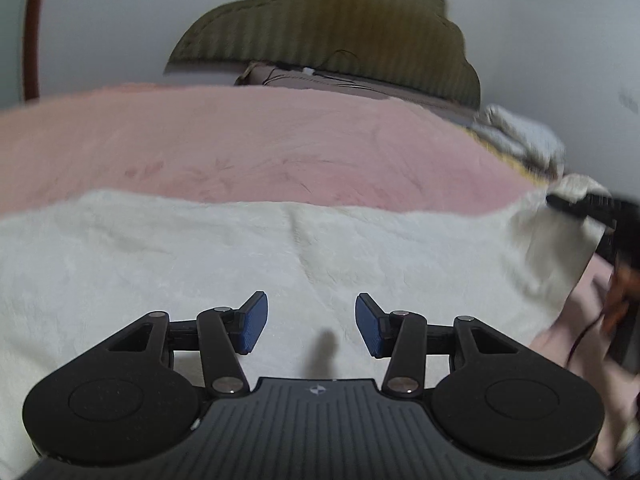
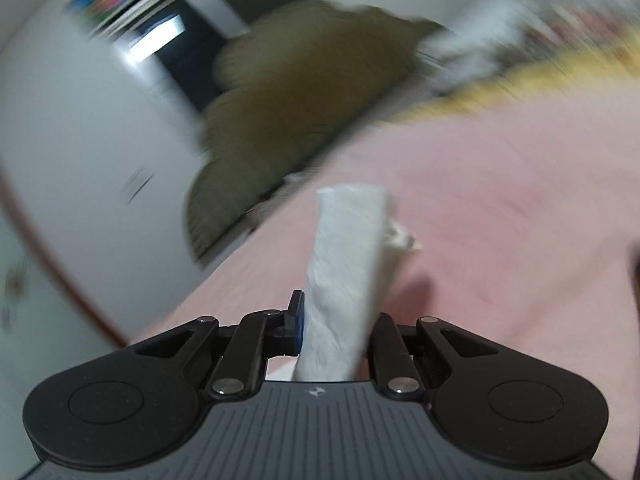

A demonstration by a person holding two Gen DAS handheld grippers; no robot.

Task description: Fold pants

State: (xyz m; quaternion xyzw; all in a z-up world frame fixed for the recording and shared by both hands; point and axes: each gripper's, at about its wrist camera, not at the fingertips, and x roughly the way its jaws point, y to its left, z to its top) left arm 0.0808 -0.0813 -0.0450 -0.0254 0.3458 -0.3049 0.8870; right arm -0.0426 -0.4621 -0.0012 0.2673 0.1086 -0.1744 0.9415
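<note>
Left wrist view: the left hand-held gripper [image 1: 312, 322] is hanging over the white pants [image 1: 200, 264] with its jaws standing partly apart — nothing is lying between the two blue pads [image 1: 253, 323], and they are not touching the cloth. The pants are lying spread across a pink blanket [image 1: 240, 140] on the bed. At the right edge of this view, one corner of the pants is being lifted clear of the blanket by the right hand-held gripper [image 1: 560, 203], which is showing only as a dark blurred shape.

Right wrist view: the right hand-held gripper [image 2: 334, 322] is clamping a bunched fold of the white pants [image 2: 344, 256]; the jaws are standing nearly closed with the fabric pinched between them and rising upright beyond the tips. The pink blanket [image 2: 500, 200] is lying below it.

Farther back, one olive-green ribbed cushion [image 1: 340, 32] is resting at the far edge of the bed against a pale wall [image 1: 104, 20]. Just right of it, a crumpled white-grey cloth [image 1: 516, 136] is lying over a strip of yellow fabric [image 2: 520, 84].

Count: two hand-held grippers, one pair of pants, one blanket, one cushion. No container is showing in either view.
</note>
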